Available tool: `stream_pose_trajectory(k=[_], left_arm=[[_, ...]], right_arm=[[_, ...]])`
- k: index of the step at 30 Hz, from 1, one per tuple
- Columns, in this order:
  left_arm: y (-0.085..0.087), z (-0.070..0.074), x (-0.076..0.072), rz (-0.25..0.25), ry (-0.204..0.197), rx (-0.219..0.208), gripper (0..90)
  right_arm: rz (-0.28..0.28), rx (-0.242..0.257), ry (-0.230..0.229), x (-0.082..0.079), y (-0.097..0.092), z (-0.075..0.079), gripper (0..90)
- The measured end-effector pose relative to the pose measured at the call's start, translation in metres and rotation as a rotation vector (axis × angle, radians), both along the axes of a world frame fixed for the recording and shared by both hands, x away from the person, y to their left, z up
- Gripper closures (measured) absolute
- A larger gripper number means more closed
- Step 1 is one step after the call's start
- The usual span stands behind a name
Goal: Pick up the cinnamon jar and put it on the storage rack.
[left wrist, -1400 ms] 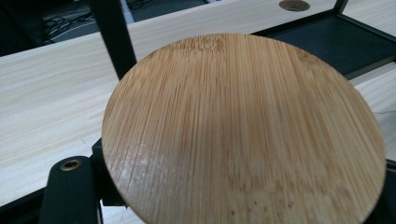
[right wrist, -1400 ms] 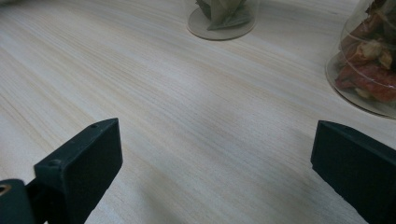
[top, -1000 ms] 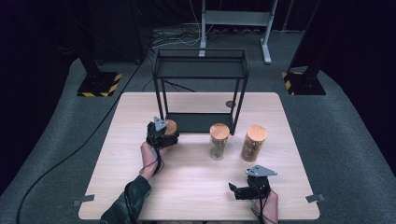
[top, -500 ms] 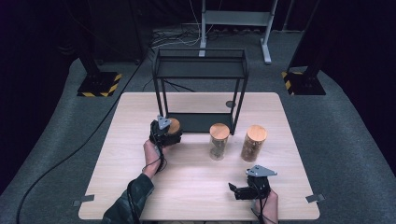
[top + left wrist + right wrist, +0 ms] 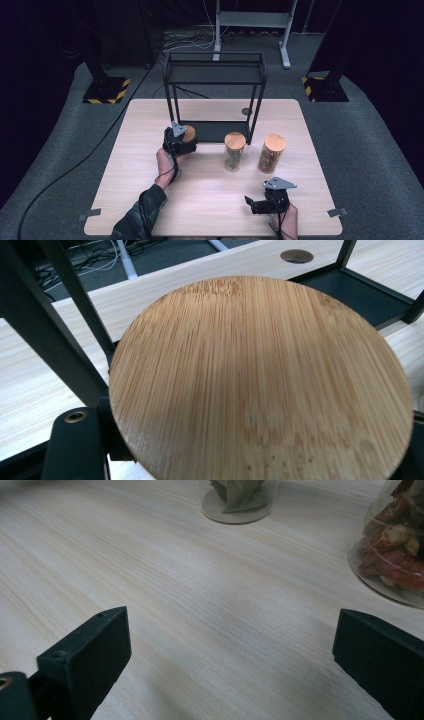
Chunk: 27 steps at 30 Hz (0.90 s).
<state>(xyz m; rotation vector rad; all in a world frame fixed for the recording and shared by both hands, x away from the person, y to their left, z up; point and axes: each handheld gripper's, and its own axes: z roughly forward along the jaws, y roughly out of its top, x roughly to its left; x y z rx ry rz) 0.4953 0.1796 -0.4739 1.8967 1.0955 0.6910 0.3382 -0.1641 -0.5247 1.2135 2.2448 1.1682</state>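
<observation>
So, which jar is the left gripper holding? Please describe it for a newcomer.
Find the black wire shelf on the wooden table. At its front left leg, the left gripper holds a jar with a bamboo lid. The two other jars stand free, further right.

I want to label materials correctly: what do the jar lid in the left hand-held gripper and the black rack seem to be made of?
Jar lid: probably bamboo, matte, with fine straight grain in pale brown strips. Rack: likely metal with a matte black finish, judging by its thin, straight square bars.
</observation>
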Motion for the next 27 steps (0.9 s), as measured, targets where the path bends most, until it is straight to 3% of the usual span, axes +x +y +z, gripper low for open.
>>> stream_pose_trajectory(k=[27], left_arm=[[-0.013, 0.003, 0.012, -0.005, 0.000, 0.000, 25.5]], right_arm=[[0.002, -0.003, 0.000, 0.000, 0.000, 0.000, 1.7]])
